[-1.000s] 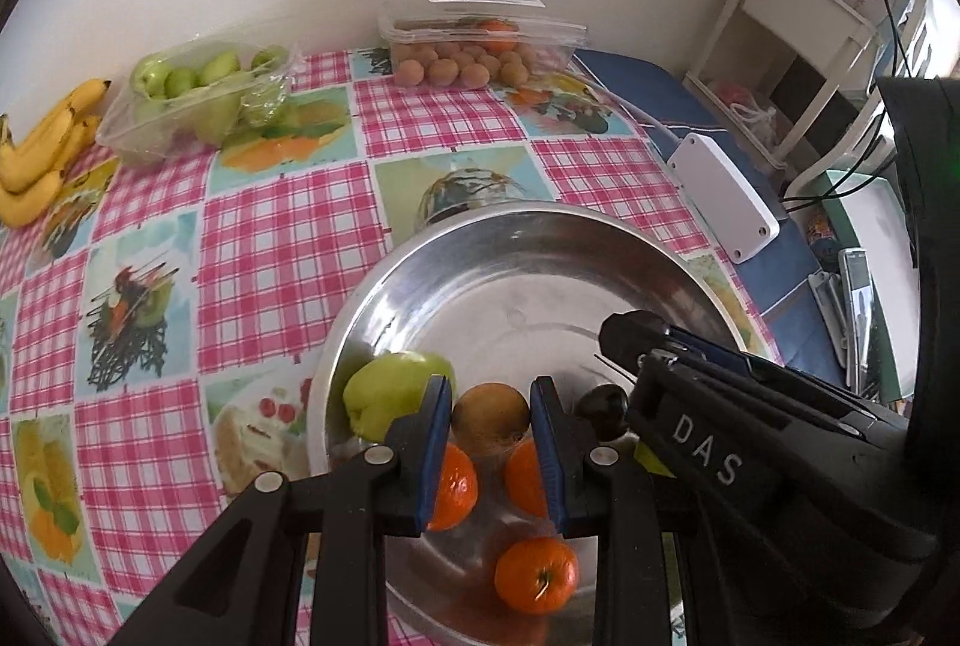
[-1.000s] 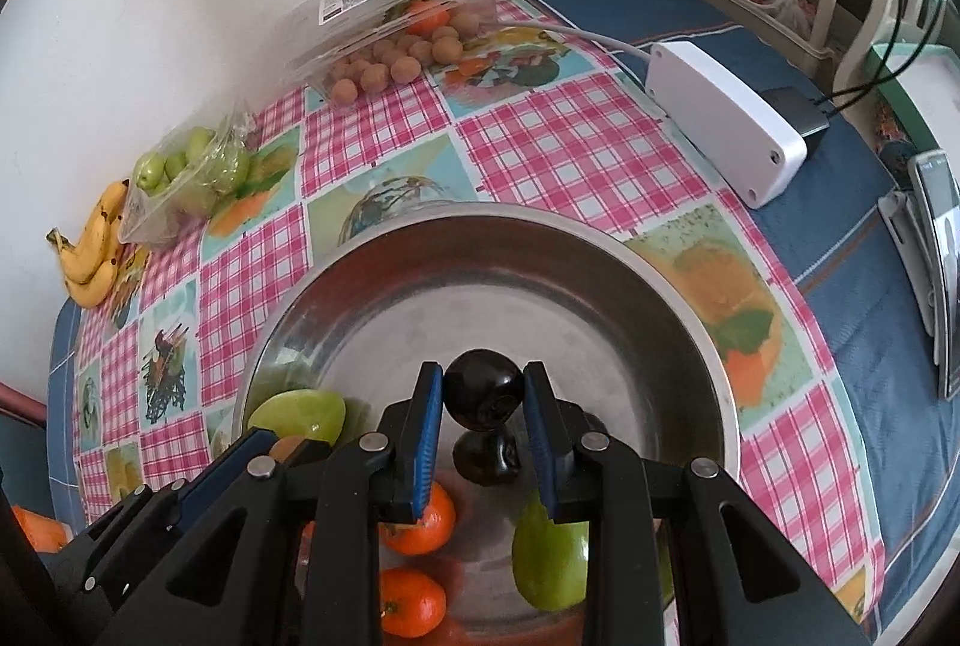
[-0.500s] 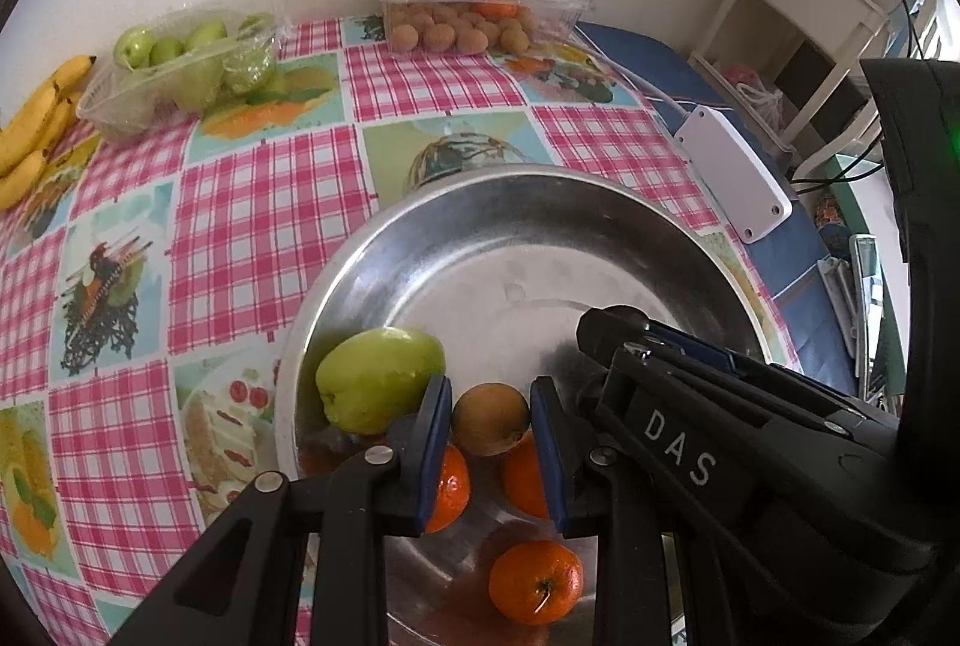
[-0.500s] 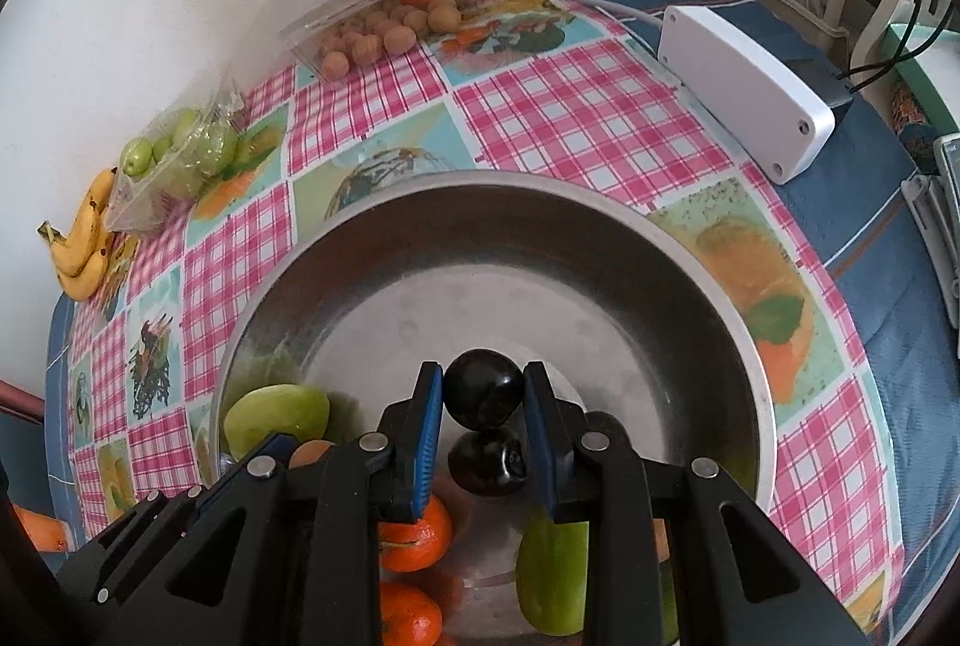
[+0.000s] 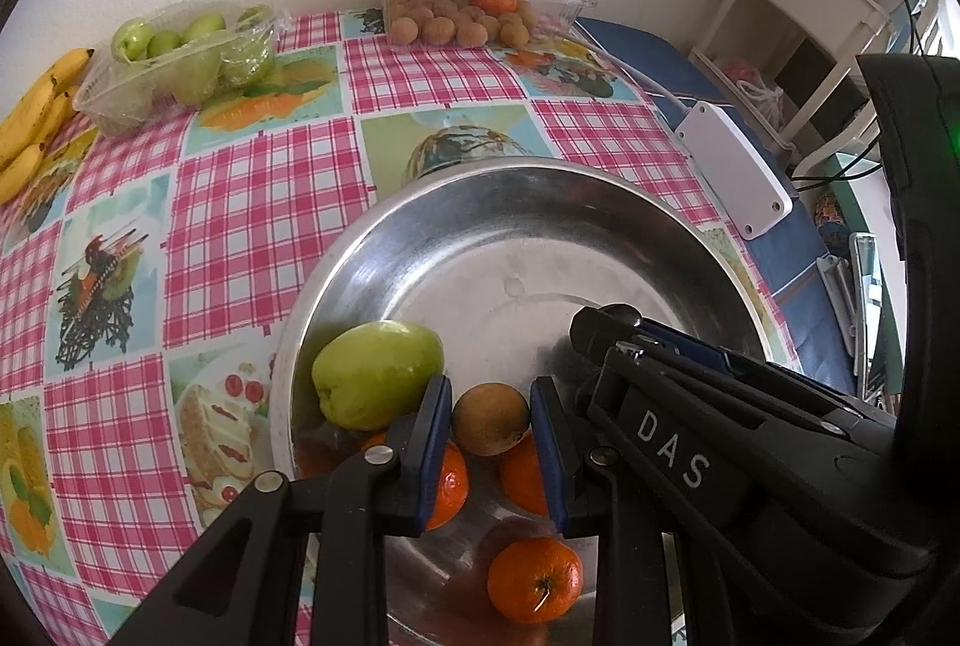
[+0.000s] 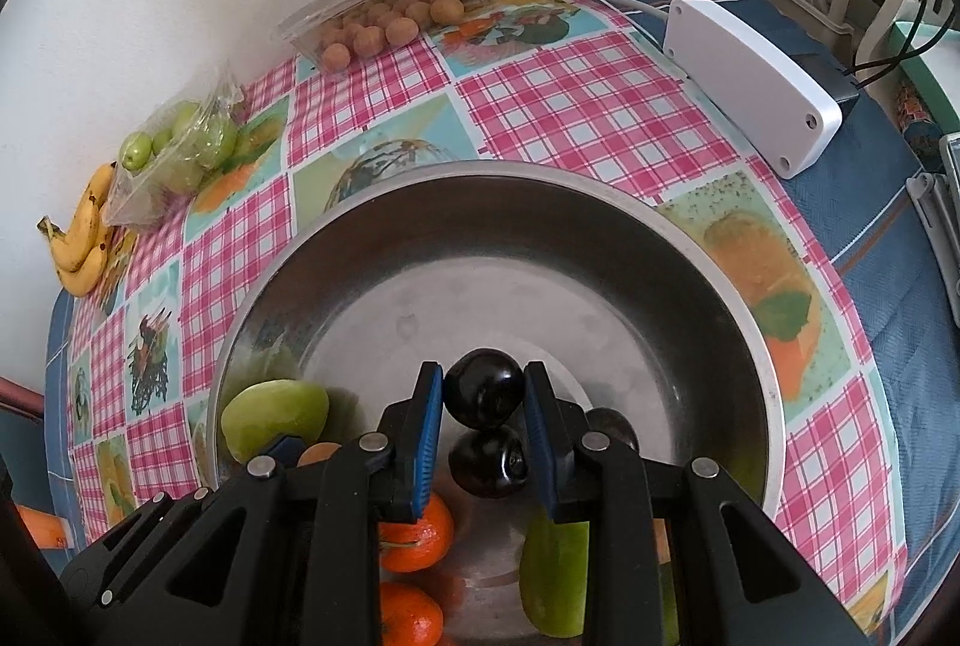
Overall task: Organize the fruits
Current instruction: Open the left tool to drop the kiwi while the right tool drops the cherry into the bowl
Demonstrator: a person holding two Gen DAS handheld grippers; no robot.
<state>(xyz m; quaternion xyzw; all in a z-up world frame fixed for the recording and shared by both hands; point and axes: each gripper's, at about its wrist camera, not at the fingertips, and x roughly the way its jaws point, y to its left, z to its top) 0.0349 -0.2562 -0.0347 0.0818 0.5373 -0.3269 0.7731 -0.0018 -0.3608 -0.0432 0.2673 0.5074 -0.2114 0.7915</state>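
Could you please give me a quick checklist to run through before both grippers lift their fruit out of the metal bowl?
1. Left gripper fingers around the brown fruit: ok.
2. Right gripper fingers clamp the dark plum: ok.
3. Grip firmness on either fruit: cannot tell.
4. Grippers apart from each other: cannot tell; they sit very close.
5. Neighbours clear of the lift: not ok; oranges and the green fruit crowd in.
6. Space in the metal bowl: ok.

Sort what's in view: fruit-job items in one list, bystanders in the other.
Job: steel bowl; brown fruit in left gripper; dark plum in right gripper; green apple; tangerines; bananas; longan box; green fruit bag.
Bystanders: white box; shelf.
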